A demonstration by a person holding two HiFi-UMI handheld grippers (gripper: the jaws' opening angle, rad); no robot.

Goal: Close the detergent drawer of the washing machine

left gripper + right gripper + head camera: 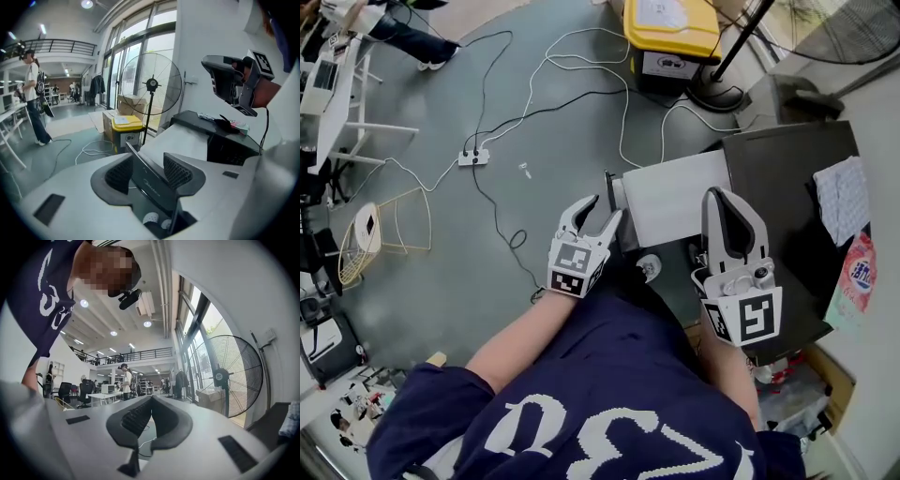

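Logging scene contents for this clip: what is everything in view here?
washing machine: one, white, before the person
detergent drawer: one, dark front, pulled out of the machine
bin: one, yellow lid, on the floor near the fan's base
fan: one, black, by the windows
power strip: one, white, on the floor
cloth: one, pale, on the dark unit beside the machine
left gripper: one, grey, open, fingers either side of the drawer front
right gripper: one, grey, shut, empty

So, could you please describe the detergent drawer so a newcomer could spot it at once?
Find the white-topped washing machine beside the black unit. The detergent drawer juts from it, between the open fingers of the left gripper. Its glossy dark front panel sets it apart from the white machine.
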